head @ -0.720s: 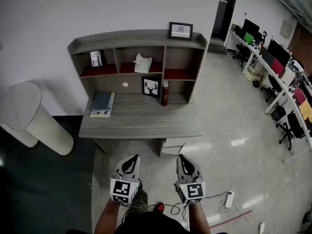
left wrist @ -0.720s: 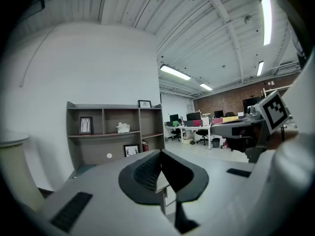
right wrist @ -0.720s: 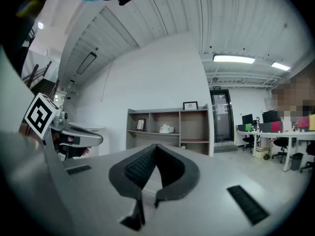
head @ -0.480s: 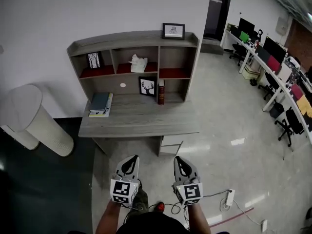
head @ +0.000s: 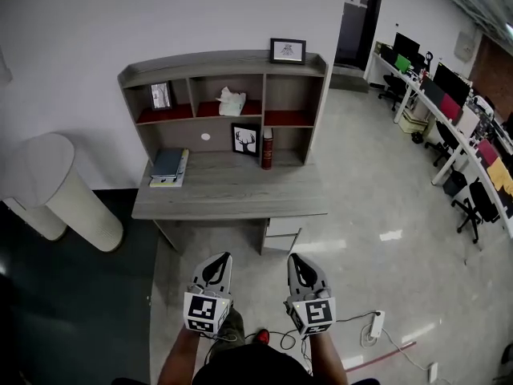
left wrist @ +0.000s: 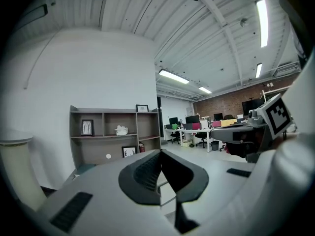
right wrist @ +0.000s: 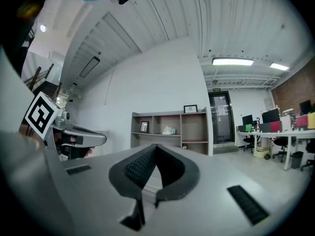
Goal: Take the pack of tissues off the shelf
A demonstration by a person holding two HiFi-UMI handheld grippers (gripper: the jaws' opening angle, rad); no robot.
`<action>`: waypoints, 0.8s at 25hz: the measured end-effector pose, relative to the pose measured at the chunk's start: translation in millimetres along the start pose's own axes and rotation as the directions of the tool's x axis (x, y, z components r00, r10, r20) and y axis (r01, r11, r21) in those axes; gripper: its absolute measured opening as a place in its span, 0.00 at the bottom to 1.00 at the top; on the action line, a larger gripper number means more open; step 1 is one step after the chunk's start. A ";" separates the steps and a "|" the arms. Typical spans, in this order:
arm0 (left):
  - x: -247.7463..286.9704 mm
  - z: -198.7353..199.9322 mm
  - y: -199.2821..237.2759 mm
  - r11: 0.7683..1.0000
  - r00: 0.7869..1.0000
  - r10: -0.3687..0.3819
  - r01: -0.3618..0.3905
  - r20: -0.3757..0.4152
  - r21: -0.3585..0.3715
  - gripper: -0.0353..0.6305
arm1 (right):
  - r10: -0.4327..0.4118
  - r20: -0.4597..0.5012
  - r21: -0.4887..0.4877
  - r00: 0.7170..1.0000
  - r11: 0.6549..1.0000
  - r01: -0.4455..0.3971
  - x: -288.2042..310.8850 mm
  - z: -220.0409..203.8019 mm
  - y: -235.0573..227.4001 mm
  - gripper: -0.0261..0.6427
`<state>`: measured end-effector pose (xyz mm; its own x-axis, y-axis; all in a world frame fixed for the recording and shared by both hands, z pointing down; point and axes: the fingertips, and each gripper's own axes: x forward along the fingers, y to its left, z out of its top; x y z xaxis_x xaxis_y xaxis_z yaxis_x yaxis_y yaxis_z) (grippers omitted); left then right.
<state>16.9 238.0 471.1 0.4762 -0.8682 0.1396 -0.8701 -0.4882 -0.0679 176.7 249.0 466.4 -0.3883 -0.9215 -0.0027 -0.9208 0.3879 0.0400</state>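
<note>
Both forearms held low near body. Left gripper and right gripper side by side, pointed toward desk. Both jaw pairs pressed together, nothing between them. Pack of tissues sat in middle upper compartment of shelf, well apart from grippers. Floor lay between grippers and desk's front edge; white cylinder stood left.

Open-plan office with a polished floor

Down the right edge of the head view runs a long row of white workstations with monitors and black swivel chairs. A brick wall shows at upper right. Strip lights hang under a ribbed ceiling. At upper centre, a grey desk with a shelf unit stands against the white wall.
</note>
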 end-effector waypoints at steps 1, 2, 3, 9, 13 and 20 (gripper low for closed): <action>-0.3 0.4 0.9 1.000 1.000 0.002 -0.002 0.001 -0.001 0.06 | 0.000 0.003 0.004 1.000 1.000 0.000 0.7 1.1 0.6 0.08; -0.3 1.3 1.8 1.000 1.000 0.004 -0.004 0.003 -0.002 0.06 | 0.001 0.005 0.008 1.000 1.000 -0.001 1.9 1.8 0.9 0.08; 0.1 2.6 2.7 1.000 1.000 0.005 -0.005 0.005 -0.003 0.06 | 0.002 0.006 0.013 1.000 1.000 -0.002 3.6 2.0 1.0 0.08; 5.6 0.5 15.3 1.000 1.000 0.018 -0.018 -0.010 -0.008 0.06 | 0.001 -0.007 0.031 1.000 1.000 -0.001 18.6 -0.2 -0.9 0.08; 17.5 1.1 26.8 1.000 1.000 0.013 -0.014 -0.018 -0.011 0.06 | 0.004 -0.014 0.040 1.000 0.999 -0.004 35.3 0.0 -3.2 0.08; 50.8 0.0 53.8 1.000 0.999 0.003 -0.003 -0.045 -0.018 0.06 | 0.006 -0.035 0.049 0.999 0.999 -0.004 77.8 -5.6 -6.9 0.08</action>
<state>-5.8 167.5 474.5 0.4678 -0.8646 0.1833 -0.8738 -0.4836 -0.0509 153.1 174.5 471.5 -0.3925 -0.9192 0.0326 -0.9197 0.3924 -0.0090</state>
